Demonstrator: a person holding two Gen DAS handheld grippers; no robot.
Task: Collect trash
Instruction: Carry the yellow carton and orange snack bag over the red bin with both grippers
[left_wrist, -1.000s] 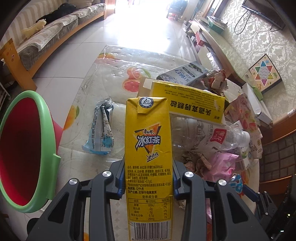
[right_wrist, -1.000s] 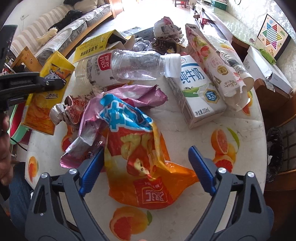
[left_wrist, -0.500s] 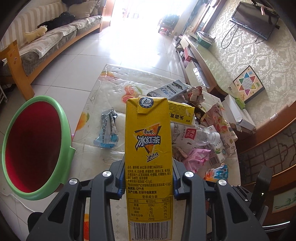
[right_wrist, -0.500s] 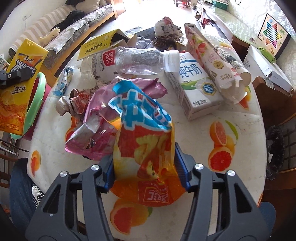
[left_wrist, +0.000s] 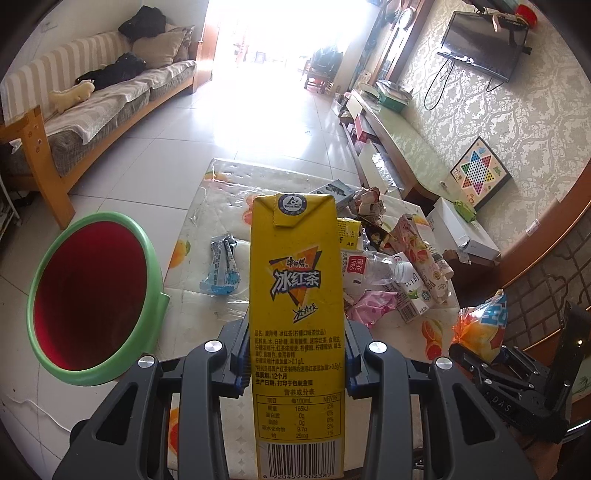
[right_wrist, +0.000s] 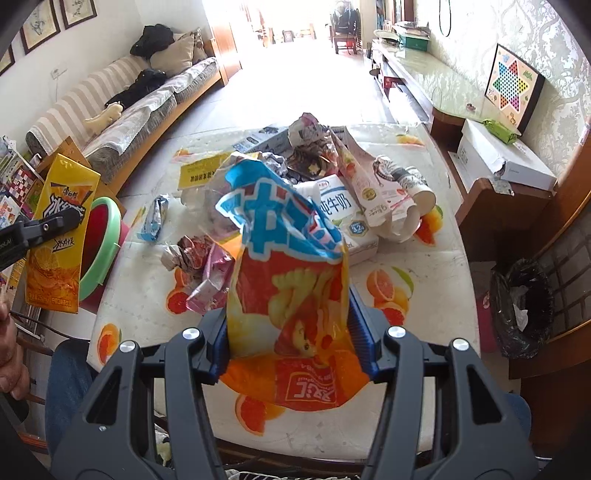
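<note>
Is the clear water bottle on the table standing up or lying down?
Lying down. The clear water bottle rests on its side on the table among the other trash, with its white cap pointing sideways toward the milk carton.

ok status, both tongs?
Left tongs shut on yellow tea carton. Right tongs shut on orange snack bag. Green-rimmed bin open beside table, nothing blocking it.

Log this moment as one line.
left claw: grips yellow tea carton | right claw: grips snack bag | bin: beside table
</note>
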